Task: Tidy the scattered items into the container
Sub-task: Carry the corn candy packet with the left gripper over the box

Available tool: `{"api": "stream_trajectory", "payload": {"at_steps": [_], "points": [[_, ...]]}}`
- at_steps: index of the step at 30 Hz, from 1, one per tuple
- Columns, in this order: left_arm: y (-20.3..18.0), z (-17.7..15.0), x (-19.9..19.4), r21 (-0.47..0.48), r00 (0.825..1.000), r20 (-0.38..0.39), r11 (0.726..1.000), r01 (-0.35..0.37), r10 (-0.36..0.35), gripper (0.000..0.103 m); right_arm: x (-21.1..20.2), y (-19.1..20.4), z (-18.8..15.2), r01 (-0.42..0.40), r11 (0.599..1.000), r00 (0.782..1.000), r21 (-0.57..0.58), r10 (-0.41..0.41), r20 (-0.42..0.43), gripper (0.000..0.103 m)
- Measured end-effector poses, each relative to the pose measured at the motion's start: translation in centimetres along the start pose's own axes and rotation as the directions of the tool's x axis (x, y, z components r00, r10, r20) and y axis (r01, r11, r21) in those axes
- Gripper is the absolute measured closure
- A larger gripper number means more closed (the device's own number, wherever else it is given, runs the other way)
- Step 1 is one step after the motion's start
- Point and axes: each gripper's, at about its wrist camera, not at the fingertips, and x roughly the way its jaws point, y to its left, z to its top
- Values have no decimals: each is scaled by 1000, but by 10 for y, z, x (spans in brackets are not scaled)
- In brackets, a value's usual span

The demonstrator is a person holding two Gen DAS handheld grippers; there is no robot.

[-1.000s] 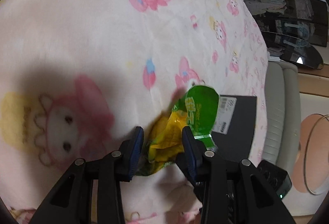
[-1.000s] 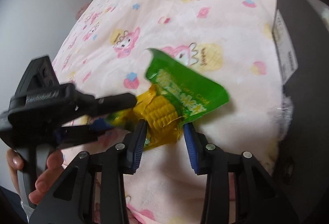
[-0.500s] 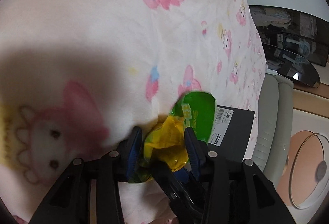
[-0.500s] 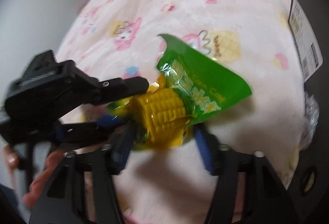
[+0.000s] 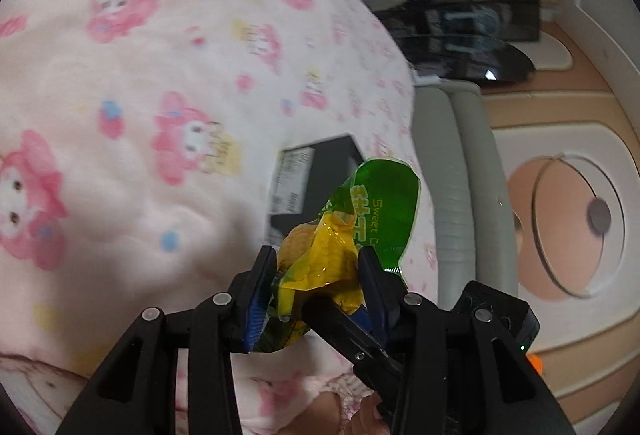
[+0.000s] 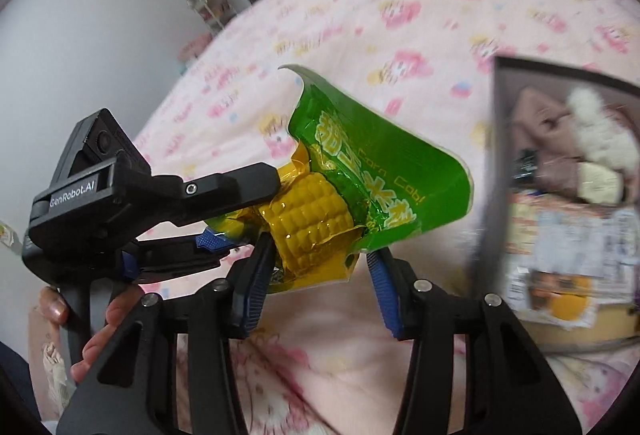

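Lifted since a second ago: the corn packet (image 6: 360, 203), then low over the bed, now hangs clear of the blanket (image 5: 160, 75), and the black container (image 6: 560, 195) has swung into the right wrist view with its contents showing. Left hand-held gripper (image 5: 316, 275) is clamped on the packet's yellow end, pads pressed into the crinkled film. Right hand-held gripper (image 6: 320, 267) stands wide; the packet sits between its fingers, one pad near the film, the other well apart, so no grip on that side. Step in hand, as judged: carrying the packet to the container. Next move calls for swinging the left hand-held gripper over the open top and letting go. In the left wrist view the container (image 5: 316, 171) lies just beyond the packet on the bed. It already holds a plush toy (image 6: 592, 131) and printed packets (image 6: 560, 255), so free room looks tight. The right hand-held gripper crosses under the left and may get in the way.
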Motion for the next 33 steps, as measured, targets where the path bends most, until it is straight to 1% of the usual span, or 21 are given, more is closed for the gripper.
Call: {"api": "stream_trajectory", "payload": {"at_steps": [4,8,11,14,18,20,23,26,27,29,31,33], "points": [[-37,-14,21,69,998,-59,997,22,-18,65,-48,-21,-5,24,999,997,23,-25,66,55],[-69,-28,62,110,993,-118,993,39,-26,65,-80,-54,-7,52,997,994,54,-57,95,55],[-81,-36,96,109,987,-161,993,48,-30,65,-98,-84,-12,79,994,991,72,-86,102,55],[-89,-40,135,80,976,-215,995,52,-34,65,-110,-113,-16,112,989,988,97,-121,94,55],[-99,-32,189,65,962,-271,997,50,-31,65,-118,-158,-5,161,979,982,128,-171,77,55],[-107,-23,219,60,960,-280,998,37,-18,65,-119,-184,6,170,975,982,140,-180,57,55],[-111,-12,254,47,959,-282,999,13,0,65,-114,-218,24,206,967,977,148,-212,31,55],[-108,-6,282,15,958,-287,1000,3,1,65,-109,-244,30,231,958,971,168,-238,24,55],[-106,-5,289,9,957,-291,1000,-5,7,65,-107,-254,30,224,956,972,188,-232,25,58],[-100,-1,302,0,954,-297,999,-45,43,65,-103,-267,29,229,948,971,220,-239,22,62],[-96,3,304,4,953,-292,997,-82,80,65,-104,-276,28,254,939,963,233,-268,29,62],[-96,3,302,31,954,-278,994,-107,112,65,-111,-282,27,235,936,966,263,-255,44,62]]}}
